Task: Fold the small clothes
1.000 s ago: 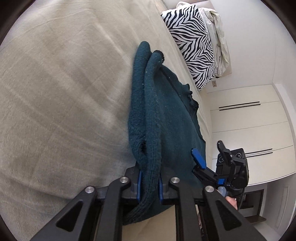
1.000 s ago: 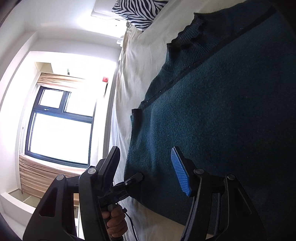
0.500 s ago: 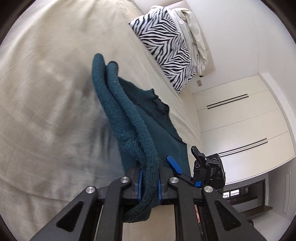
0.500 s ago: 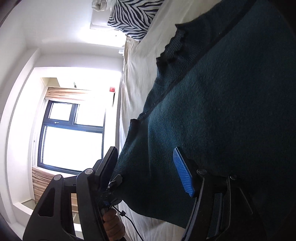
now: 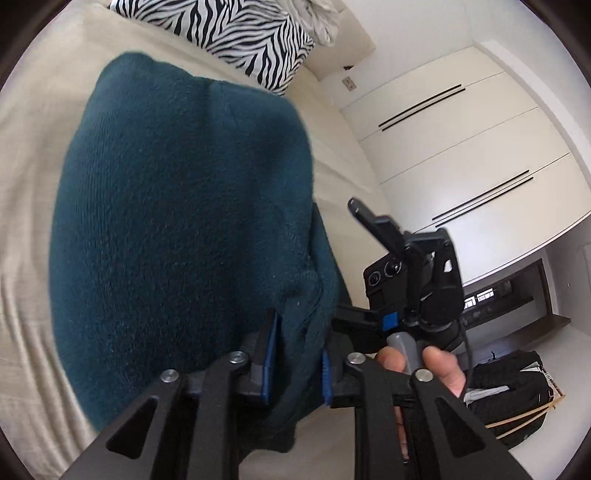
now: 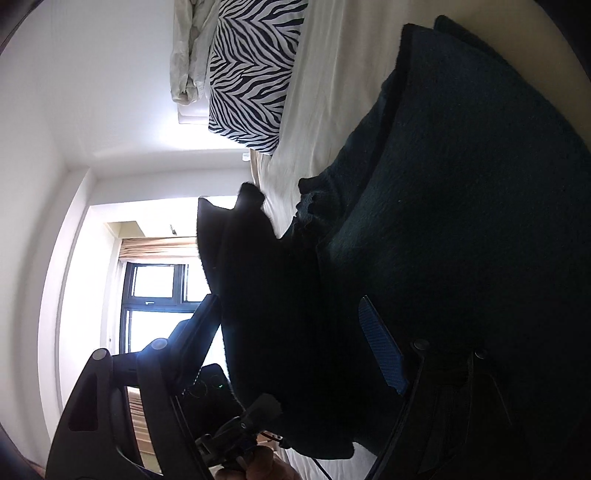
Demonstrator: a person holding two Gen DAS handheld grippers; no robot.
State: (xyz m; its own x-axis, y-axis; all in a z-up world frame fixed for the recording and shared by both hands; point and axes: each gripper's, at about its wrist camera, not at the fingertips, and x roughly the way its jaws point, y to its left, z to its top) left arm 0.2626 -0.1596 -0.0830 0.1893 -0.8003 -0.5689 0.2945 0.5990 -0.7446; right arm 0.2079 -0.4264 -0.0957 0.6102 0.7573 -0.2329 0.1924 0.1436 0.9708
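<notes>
A dark teal knit sweater (image 5: 177,221) lies on the beige bed (image 5: 29,129), one side folded over so a broad flap faces the left wrist camera. My left gripper (image 5: 297,354) has its jaws opening; a bunched edge of the sweater still sits between the blue pads (image 5: 269,354), loosely. My right gripper (image 6: 291,332) stands wide open and its jaws are still opening, low over the sweater (image 6: 461,221), with dark cloth lying between its fingers and not pinched. A hand (image 5: 424,365) holds the right gripper's handle just right of my left gripper.
A zebra-print pillow (image 5: 240,33) and crumpled pale bedding (image 6: 188,55) sit at the head of the bed. White wardrobe doors (image 5: 461,147) stand beyond the bed, a dark pile (image 5: 509,398) lies on the floor, and a bright window (image 6: 155,295) is on the other side.
My left gripper carried the pinched sweater edge across toward the right gripper, laying a wide flap over the garment, and its jaws have parted. The right gripper's jaws spread wider and moved along the sweater.
</notes>
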